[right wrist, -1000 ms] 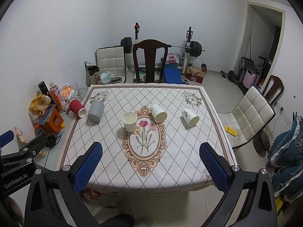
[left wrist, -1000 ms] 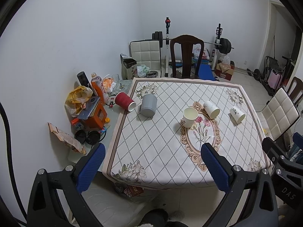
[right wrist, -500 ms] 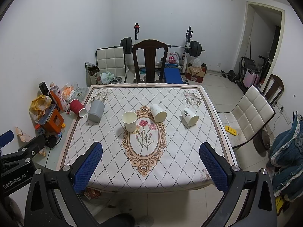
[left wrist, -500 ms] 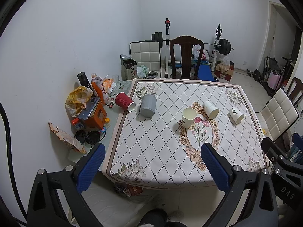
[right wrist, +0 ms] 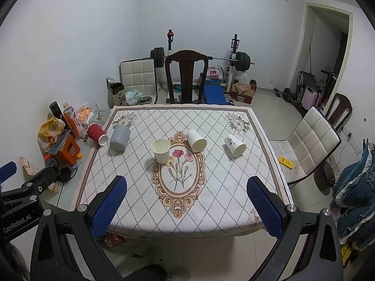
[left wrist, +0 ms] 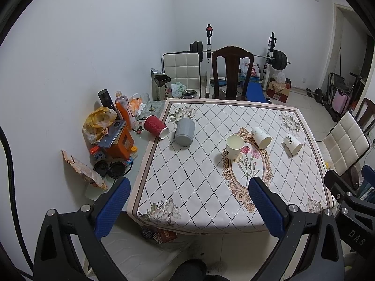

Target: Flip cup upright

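Observation:
Several cups sit on the patterned table (right wrist: 211, 187). A cream paper cup (right wrist: 160, 150) (left wrist: 234, 146) stands upright near the middle. A white cup (right wrist: 196, 140) (left wrist: 260, 137) and a flower-print white cup (right wrist: 235, 145) (left wrist: 292, 142) lie on their sides. A grey cup (right wrist: 119, 137) (left wrist: 185, 131) stands upside down at the left. A red ribbed cup (right wrist: 97, 133) (left wrist: 155, 126) lies on its side at the table's left edge. My left gripper (left wrist: 187, 207) and right gripper (right wrist: 185, 205) are open and empty, held before the near table edge.
A dark wooden chair (right wrist: 186, 79) stands at the far side, a white padded chair (right wrist: 311, 140) at the right. Bottles, bags and an orange box (left wrist: 117, 140) clutter a low surface left of the table. Gym weights (right wrist: 242, 58) stand behind.
Both views have drifted very slightly; the cups have not moved and both grippers stay open.

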`<action>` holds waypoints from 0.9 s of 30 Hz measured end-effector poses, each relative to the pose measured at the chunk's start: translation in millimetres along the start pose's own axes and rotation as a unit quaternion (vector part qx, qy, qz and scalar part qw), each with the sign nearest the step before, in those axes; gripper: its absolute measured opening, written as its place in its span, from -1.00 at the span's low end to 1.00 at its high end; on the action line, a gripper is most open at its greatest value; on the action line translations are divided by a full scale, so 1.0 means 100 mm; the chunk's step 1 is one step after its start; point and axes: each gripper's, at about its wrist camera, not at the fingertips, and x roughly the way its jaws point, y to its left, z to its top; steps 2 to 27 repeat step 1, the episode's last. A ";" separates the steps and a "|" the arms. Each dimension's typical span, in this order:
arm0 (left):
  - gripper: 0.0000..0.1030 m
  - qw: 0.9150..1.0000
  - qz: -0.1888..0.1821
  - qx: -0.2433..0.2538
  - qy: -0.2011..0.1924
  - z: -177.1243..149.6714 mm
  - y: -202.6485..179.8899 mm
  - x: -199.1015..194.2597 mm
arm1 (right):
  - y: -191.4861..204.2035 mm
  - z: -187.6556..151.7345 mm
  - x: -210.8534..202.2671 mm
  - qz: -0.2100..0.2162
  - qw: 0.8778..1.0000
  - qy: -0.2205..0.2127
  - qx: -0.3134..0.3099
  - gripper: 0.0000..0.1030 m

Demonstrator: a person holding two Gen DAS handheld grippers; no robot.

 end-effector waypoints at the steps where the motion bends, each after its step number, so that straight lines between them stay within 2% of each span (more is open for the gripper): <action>1: 1.00 1.000 0.000 0.000 0.001 0.01 0.00 -0.01 | 0.00 0.00 0.00 0.000 1.000 0.000 0.000 1.00; 27: 1.00 1.000 0.000 0.000 0.001 0.01 0.00 -0.01 | 0.00 0.00 0.00 0.000 1.000 0.000 0.000 1.00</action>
